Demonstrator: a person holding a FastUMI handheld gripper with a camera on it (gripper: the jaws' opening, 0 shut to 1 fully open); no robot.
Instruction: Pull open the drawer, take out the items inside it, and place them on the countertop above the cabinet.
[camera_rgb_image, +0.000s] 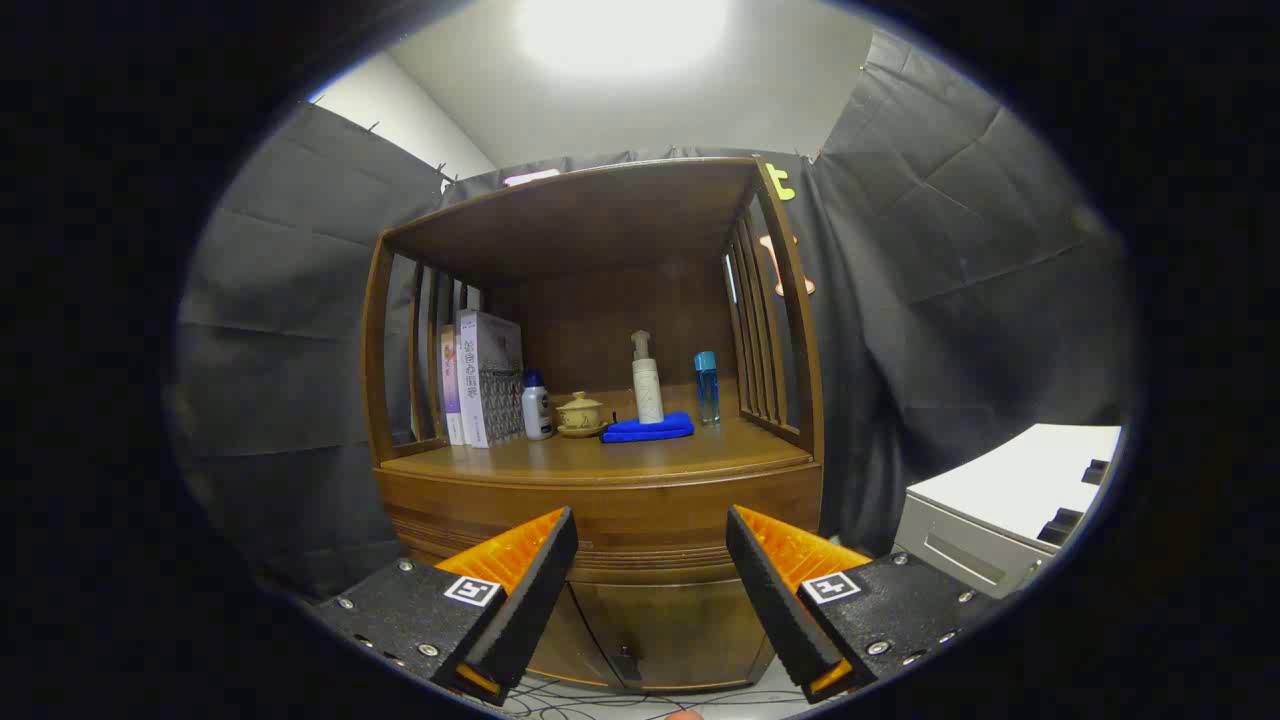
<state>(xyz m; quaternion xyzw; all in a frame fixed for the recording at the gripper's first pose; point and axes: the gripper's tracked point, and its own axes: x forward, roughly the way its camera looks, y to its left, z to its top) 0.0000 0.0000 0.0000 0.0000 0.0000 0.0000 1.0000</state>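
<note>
A wooden cabinet stands ahead of me, its countertop (640, 458) under a slatted shelf frame. The drawer front (600, 510) runs below the countertop, shut, directly beyond my fingers. My gripper (650, 530) is open, its fingers wide apart with nothing between them, a short way off the cabinet. On the countertop rest a folded blue cloth (648, 428), a white pump bottle (646, 380), a slim blue bottle (707, 385), a small lidded teacup on a saucer (581, 413), a white bottle with a blue cap (537, 404) and upright books (482, 378). What lies inside the drawer is hidden.
Lower cabinet doors (660, 630) sit under the drawer, with cables on the floor (600, 700) in front. A white and grey unit (1010, 510) stands to the right of the cabinet. Black cloth walls surround the booth.
</note>
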